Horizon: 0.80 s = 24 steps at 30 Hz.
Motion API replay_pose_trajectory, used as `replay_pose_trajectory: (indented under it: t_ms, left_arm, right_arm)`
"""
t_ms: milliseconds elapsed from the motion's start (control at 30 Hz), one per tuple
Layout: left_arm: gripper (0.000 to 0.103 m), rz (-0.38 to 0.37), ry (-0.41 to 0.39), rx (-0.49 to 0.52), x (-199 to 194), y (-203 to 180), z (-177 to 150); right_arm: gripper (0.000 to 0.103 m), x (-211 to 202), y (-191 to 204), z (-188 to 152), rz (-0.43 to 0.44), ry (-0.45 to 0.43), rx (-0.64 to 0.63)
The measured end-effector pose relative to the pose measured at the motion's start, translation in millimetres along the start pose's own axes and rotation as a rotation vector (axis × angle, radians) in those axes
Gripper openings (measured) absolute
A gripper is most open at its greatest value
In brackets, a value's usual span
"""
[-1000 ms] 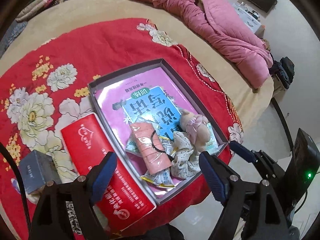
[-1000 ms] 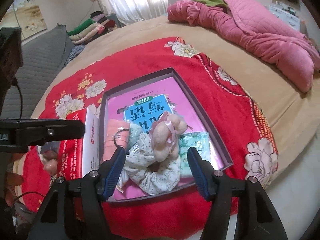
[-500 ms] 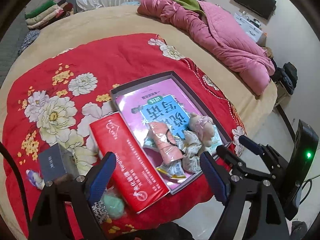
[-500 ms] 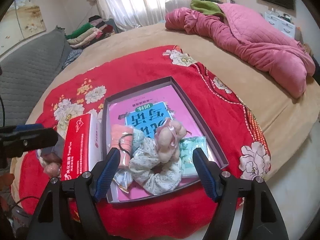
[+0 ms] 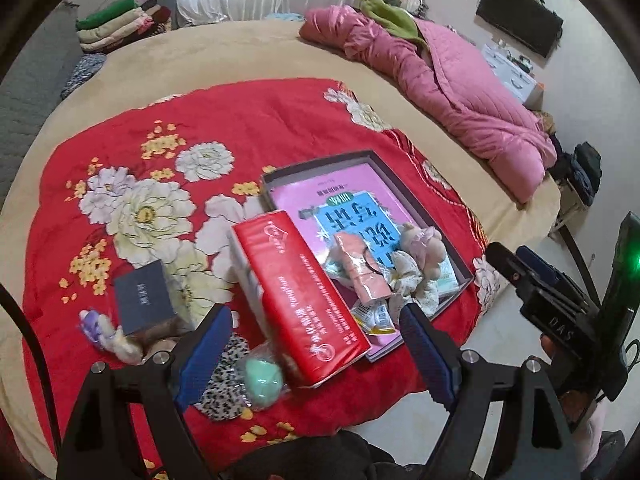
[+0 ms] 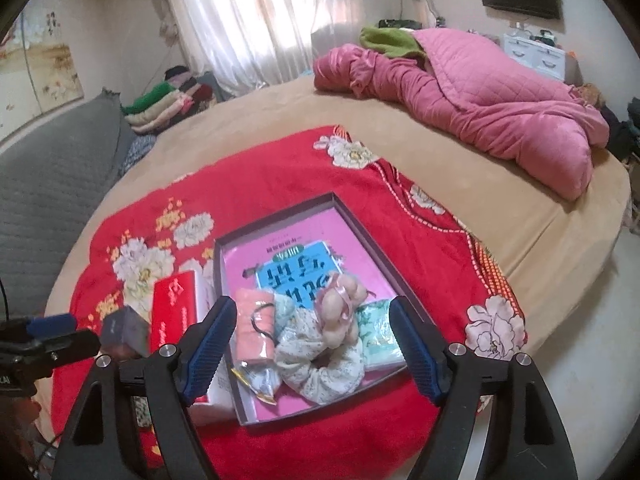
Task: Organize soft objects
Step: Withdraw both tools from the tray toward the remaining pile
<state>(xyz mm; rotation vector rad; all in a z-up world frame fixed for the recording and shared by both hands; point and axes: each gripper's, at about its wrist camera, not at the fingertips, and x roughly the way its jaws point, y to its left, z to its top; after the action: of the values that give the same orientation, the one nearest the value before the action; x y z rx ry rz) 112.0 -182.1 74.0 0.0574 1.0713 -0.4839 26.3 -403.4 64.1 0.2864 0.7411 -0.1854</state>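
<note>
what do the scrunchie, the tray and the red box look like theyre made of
Scrunchie: thin printed cloth, matte, by its gathered ruffles. Tray: probably stiff cardboard, matte grey, by its thin straight walls and sharp corners. Red box: likely printed card with a glossy finish, since its top catches the light.

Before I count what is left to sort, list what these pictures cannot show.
- Leopard-print cloth: left wrist view, partly covered by the left tool; barely seen at the right view's bottom.
- Mint-green item: left wrist view, blurred; its kind is unclear.
- Small packets under the peach towel and floral scrunchie: both views, mostly buried.
- Red box: small print unreadable.
</note>
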Motion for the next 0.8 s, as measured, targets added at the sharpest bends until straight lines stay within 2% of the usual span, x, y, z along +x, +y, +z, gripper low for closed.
replay_pose_trajectory:
  t_ms: [200,433,800]
  left_arm:
    - [0.085,0.028,-0.041,-0.033,-27,27,-1]
    - [0.085,0.065,-0.083,-0.079,-57,59,-7]
    - [0.085,0.093,-0.106,-0.146,-87,101,-25]
  right_arm:
    - [0.08,-23,20,12,-0.017,-0.057,-0.054]
    - [0.08,-54,45,24,0.029,-0.126,-0.084]
    - [0.08,-80,90,28,0.089,-0.166,-0.158]
